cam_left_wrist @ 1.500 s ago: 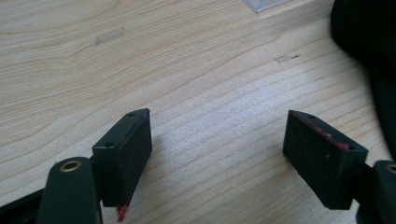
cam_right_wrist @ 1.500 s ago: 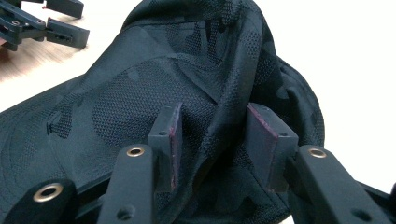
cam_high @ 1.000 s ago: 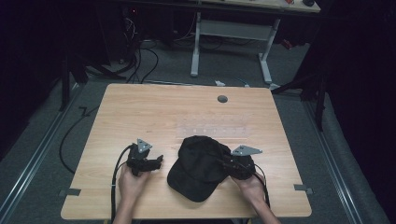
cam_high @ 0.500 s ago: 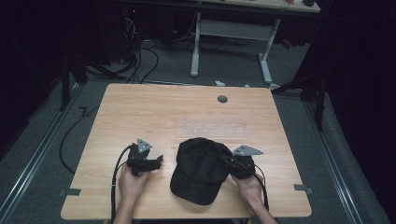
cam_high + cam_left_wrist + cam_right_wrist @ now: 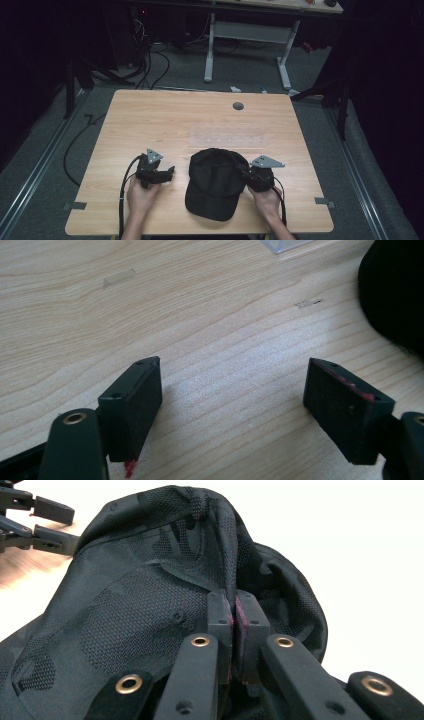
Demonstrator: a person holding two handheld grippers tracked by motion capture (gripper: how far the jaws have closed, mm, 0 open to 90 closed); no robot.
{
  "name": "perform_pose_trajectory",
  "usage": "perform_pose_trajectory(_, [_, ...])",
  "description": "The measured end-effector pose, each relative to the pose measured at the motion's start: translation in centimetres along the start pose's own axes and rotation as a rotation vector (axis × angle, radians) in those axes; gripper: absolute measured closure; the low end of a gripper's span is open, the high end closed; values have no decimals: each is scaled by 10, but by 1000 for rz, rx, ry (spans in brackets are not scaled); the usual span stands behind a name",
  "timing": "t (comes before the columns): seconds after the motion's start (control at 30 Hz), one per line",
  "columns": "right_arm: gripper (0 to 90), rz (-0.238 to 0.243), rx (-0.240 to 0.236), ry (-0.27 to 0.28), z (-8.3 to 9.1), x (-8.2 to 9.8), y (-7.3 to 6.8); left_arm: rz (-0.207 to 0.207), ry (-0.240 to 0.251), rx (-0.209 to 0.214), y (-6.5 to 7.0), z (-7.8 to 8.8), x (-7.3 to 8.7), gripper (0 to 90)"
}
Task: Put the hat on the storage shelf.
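Observation:
A black baseball cap [image 5: 216,181] lies on the wooden table [image 5: 150,120] near its front edge, brim toward the person. My right gripper [image 5: 248,175] is shut on a pinched fold of the cap's crown fabric [image 5: 220,565] at the cap's right side. In the right gripper view its jaws stand pressed together with cloth between them. My left gripper [image 5: 169,173] rests on the table just left of the cap, open, with bare wood between its pads [image 5: 135,395]. The cap's edge [image 5: 395,295] shows at the right of the left gripper view.
A clear plastic strip [image 5: 227,137] lies flat behind the cap. A small dark round grommet [image 5: 238,105] sits near the table's far edge. Bits of tape [image 5: 74,205] mark the front corners. Cables [image 5: 75,145] run over the floor at the left.
The cap has shifted slightly toward the person and the right, pulled by the right gripper. The left gripper has stayed in place.

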State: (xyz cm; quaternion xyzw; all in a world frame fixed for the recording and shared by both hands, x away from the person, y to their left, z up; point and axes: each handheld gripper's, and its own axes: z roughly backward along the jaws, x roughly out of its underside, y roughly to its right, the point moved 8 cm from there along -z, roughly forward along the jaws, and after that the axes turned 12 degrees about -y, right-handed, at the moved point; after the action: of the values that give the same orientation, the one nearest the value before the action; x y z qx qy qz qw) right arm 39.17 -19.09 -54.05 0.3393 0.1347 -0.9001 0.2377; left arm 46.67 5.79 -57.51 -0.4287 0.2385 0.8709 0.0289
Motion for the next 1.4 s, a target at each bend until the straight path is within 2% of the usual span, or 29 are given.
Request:
perform_pose_trajectory(0.2, [874, 17, -19, 10, 5, -3, -1, 0, 0, 0, 0, 0, 0, 237])
perform_pose_trajectory(0.4, [875, -2, -84, -21, 10, -8, 0, 0, 0, 0, 0, 0, 0, 237])
perform_pose_trajectory(0.53, [875, -11, -105, -25, 15, -12, 3, 1, 0, 0, 0, 0, 0, 237])
perform_pose_trajectory(0.67, [875, -7, -105, -13, 19, -15, 5, 1, -1, 1, 0, 0, 0, 237])
perform_pose_trajectory(0.83, [876, 36, -104, 22, 28, -21, 7, 4, 0, 2, 0, 0, 0, 251])
perform_pose_trajectory(1.4, [877, 102, -104, 83, 54, -39, 13, 6, -1, 2, 1, 0, 0, 232])
